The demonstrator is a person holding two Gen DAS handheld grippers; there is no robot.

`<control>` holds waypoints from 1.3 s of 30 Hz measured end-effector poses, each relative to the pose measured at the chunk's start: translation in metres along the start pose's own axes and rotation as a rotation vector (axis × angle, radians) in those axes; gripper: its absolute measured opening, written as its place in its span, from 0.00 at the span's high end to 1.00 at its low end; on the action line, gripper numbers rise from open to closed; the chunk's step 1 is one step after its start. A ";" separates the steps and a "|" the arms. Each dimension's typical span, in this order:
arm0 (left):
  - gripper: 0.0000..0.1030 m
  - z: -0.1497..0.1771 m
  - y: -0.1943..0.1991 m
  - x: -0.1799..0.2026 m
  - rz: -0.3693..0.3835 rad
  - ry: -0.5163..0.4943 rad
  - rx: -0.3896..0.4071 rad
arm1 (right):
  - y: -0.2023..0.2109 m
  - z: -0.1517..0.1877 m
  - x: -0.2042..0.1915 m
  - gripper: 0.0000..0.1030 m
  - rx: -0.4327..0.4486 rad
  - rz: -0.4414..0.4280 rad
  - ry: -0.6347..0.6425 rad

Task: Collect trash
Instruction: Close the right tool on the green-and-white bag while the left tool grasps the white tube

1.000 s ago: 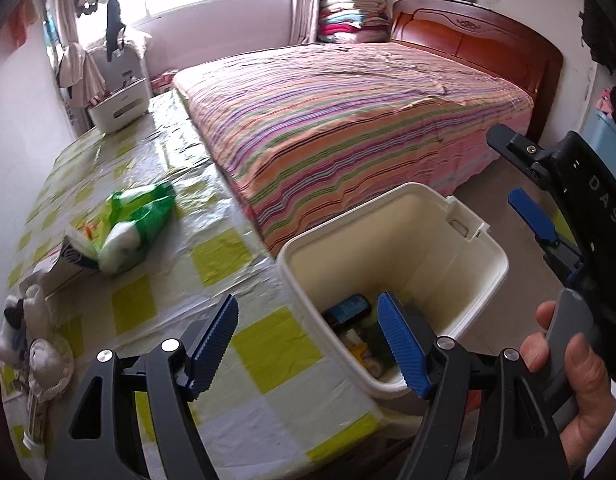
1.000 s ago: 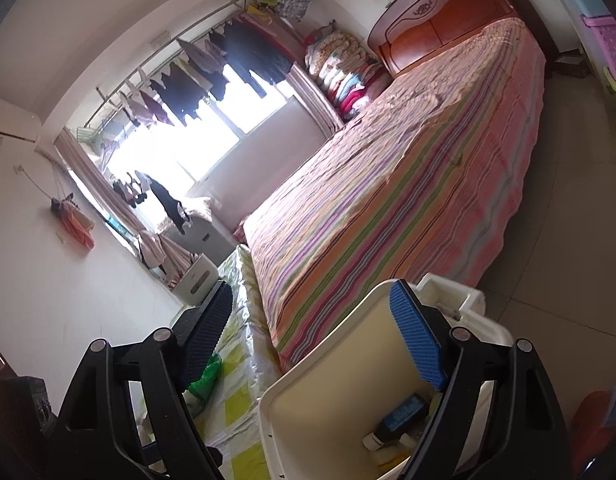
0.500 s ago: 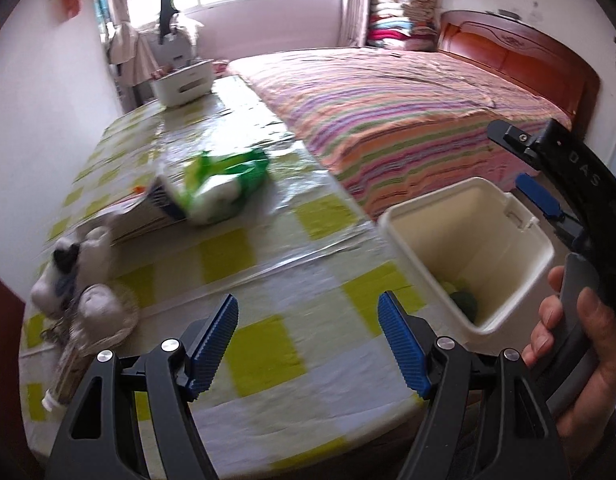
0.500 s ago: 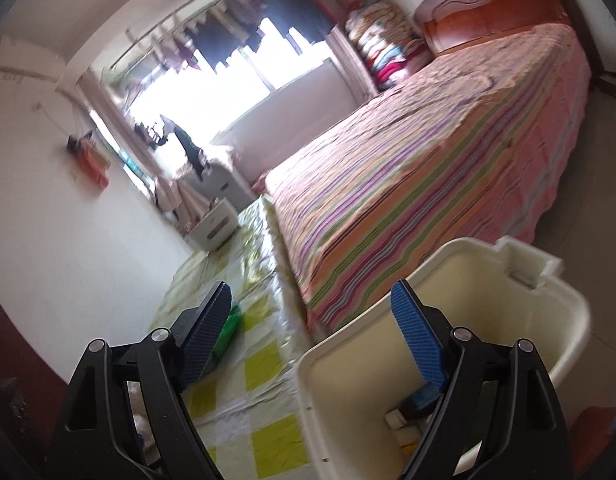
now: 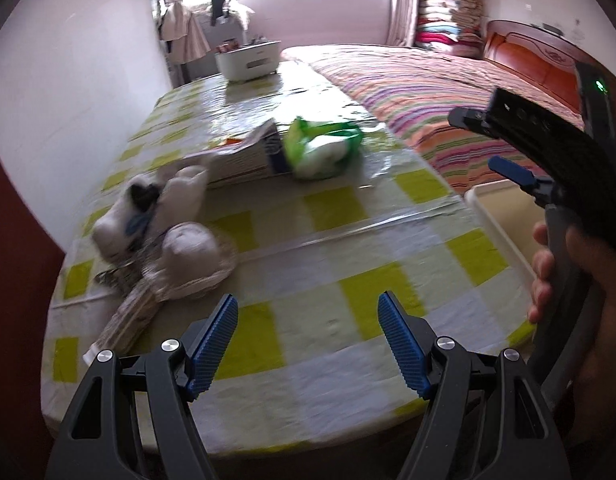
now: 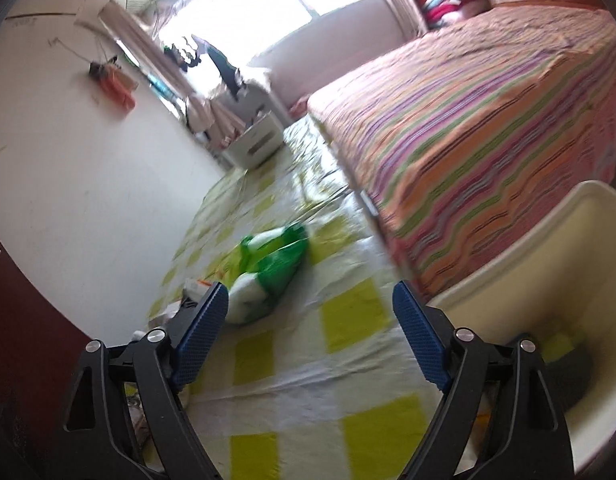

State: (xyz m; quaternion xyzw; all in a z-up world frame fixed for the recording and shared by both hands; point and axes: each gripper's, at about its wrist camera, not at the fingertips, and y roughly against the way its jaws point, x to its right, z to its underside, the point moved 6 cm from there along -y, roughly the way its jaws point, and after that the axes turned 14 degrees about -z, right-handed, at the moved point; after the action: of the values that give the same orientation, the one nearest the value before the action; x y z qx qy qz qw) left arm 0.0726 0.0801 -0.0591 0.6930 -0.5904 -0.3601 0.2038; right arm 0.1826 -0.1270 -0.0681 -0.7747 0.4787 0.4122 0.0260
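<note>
Both tools, left [image 5: 308, 344] and right [image 6: 310, 334], apparently gape wide, empty.

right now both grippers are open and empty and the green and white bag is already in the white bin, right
Not quite. The green and white bag is not in the white bin; it lies on the checked tablecloth, as both wrist views show. The rest holds: the left gripper and the right gripper are both open and empty.
</note>
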 end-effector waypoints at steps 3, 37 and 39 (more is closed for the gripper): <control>0.32 0.007 -0.001 -0.018 -0.023 0.028 -0.005 | -0.021 -0.002 -0.013 0.16 -0.035 -0.029 -0.008; 0.32 0.026 -0.034 -0.160 -0.138 0.196 -0.076 | -0.158 -0.003 -0.009 0.15 -0.241 0.104 -0.044; 0.32 0.026 -0.039 -0.158 -0.136 0.173 -0.086 | -0.163 -0.004 -0.005 0.16 -0.248 0.107 -0.050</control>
State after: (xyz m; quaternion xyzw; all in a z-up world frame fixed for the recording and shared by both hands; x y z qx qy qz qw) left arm 0.0725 0.2448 -0.0631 0.7507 -0.5062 -0.3368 0.2584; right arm 0.3088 -0.0367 -0.1199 -0.7348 0.4639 0.4883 -0.0799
